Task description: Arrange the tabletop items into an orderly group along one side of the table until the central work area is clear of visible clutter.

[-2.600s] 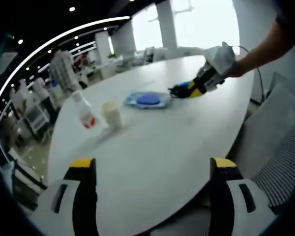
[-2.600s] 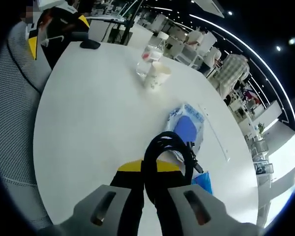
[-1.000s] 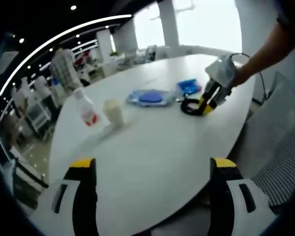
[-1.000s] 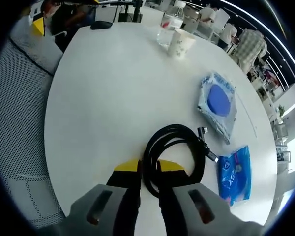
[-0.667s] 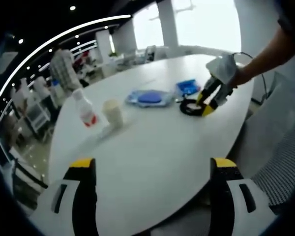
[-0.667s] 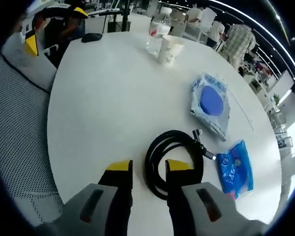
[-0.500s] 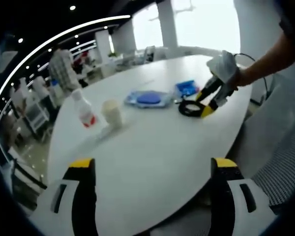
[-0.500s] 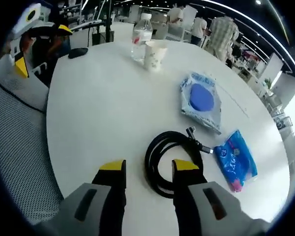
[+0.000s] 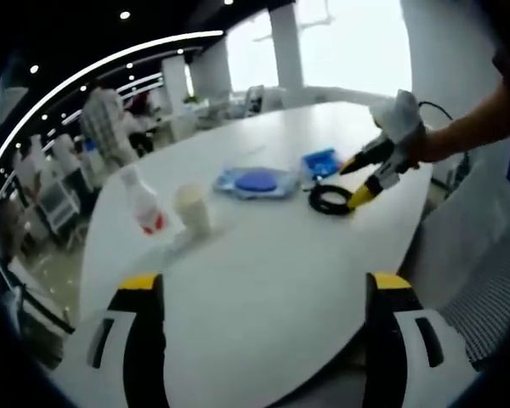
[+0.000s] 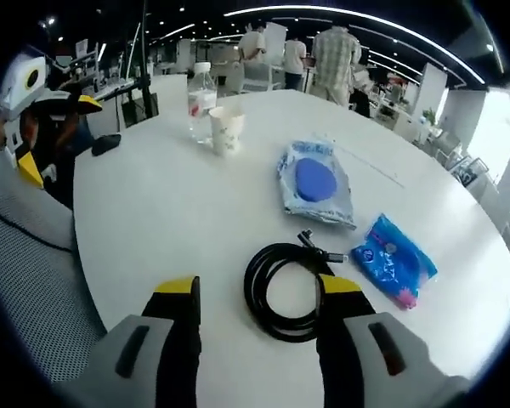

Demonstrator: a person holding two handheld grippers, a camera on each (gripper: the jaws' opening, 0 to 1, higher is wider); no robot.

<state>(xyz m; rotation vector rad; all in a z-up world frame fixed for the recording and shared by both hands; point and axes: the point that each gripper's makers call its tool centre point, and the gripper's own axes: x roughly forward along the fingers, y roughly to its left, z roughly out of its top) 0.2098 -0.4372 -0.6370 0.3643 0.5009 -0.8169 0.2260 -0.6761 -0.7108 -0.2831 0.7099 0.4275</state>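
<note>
The left gripper view looks across the tabletop [image 9: 263, 255] from its near edge; the right gripper view looks down closely over the cable [image 10: 287, 287], which both share.

Office backdrop

Standing in the background, back turned: person in a checked shirt [image 10: 336, 55], with another person in white [image 10: 255, 42] further left. Overhead, a curved ceiling light strip [image 10: 357, 17]. Close by, a grey mesh chair [image 10: 25, 280]. Bright windows [image 9: 348, 42] beside a white pillar [image 9: 285, 42].
</note>
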